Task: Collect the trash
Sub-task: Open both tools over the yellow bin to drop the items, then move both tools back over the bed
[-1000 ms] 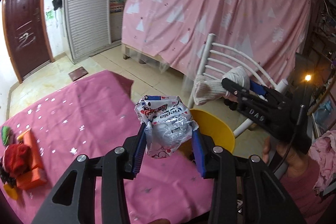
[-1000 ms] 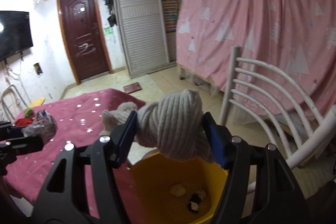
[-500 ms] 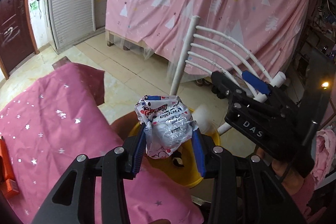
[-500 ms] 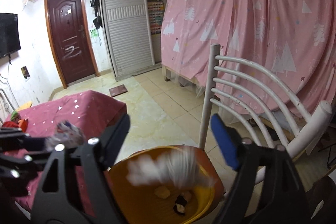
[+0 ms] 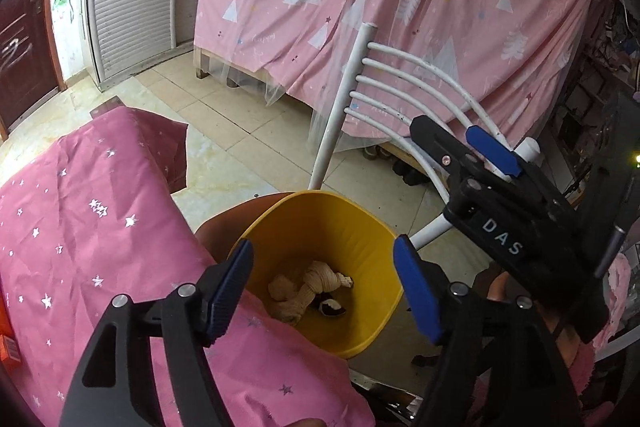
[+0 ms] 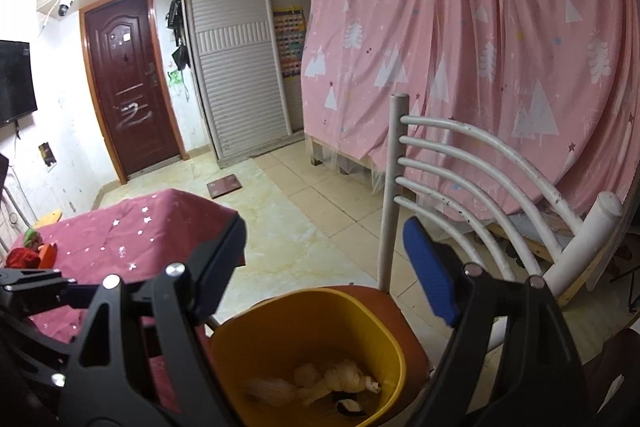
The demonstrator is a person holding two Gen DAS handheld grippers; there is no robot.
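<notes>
A yellow bin (image 5: pixel 360 227) stands on a brown chair seat beside the table; it also shows in the right wrist view (image 6: pixel 312 319). Inside lie a knotted beige sock (image 5: pixel 308 287) and a small dark scrap (image 5: pixel 330 307); the sock also shows in the right wrist view (image 6: pixel 340 381). The foil wrapper is not visible. My left gripper (image 5: pixel 322 285) is open and empty right above the bin. My right gripper (image 6: pixel 324 261) is open and empty above the bin's far rim; it also shows at the right of the left wrist view (image 5: pixel 476 151).
A pink star-patterned cloth covers the table (image 5: pixel 80 227) on the left. Red and orange items (image 6: pixel 28 255) lie at its far end. A white chair back (image 6: pixel 460 163) rises behind the bin. A pink curtain (image 6: pixel 480 47) hangs beyond.
My right gripper opened and dropped the sock into the bin. My left gripper moved over the bin and opened; the foil wrapper has left its jaws.
</notes>
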